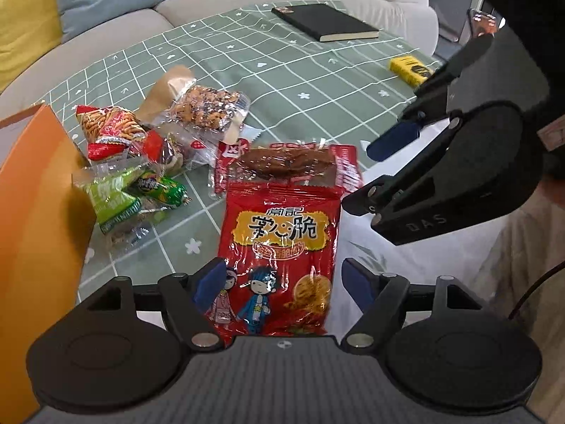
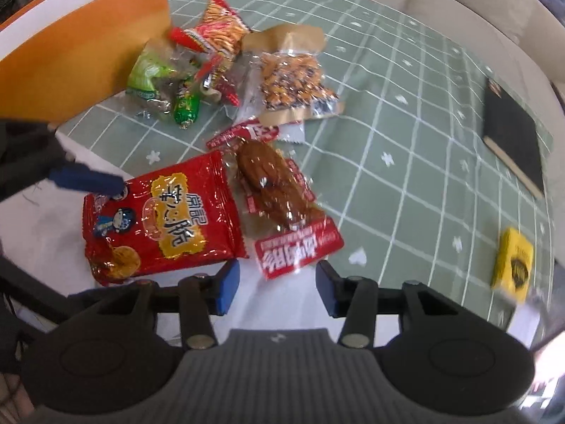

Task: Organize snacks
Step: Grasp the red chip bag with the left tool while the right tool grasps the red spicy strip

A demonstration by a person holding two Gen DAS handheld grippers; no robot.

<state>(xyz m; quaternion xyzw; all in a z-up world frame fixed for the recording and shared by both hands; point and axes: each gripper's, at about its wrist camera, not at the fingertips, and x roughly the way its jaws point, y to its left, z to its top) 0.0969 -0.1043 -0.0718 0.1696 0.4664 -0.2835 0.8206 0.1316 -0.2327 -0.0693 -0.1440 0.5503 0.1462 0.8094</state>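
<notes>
Left wrist: red snack bag (image 1: 282,247) reads "掌心脆".

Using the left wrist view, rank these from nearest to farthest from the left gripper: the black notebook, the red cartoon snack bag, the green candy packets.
1. Red cartoon snack bag: lying between the left gripper's open fingers.
2. Green candy packets: farther out, to the left, beside the orange box.
3. Black notebook: at the table's far edge, near the sofa.
</notes>
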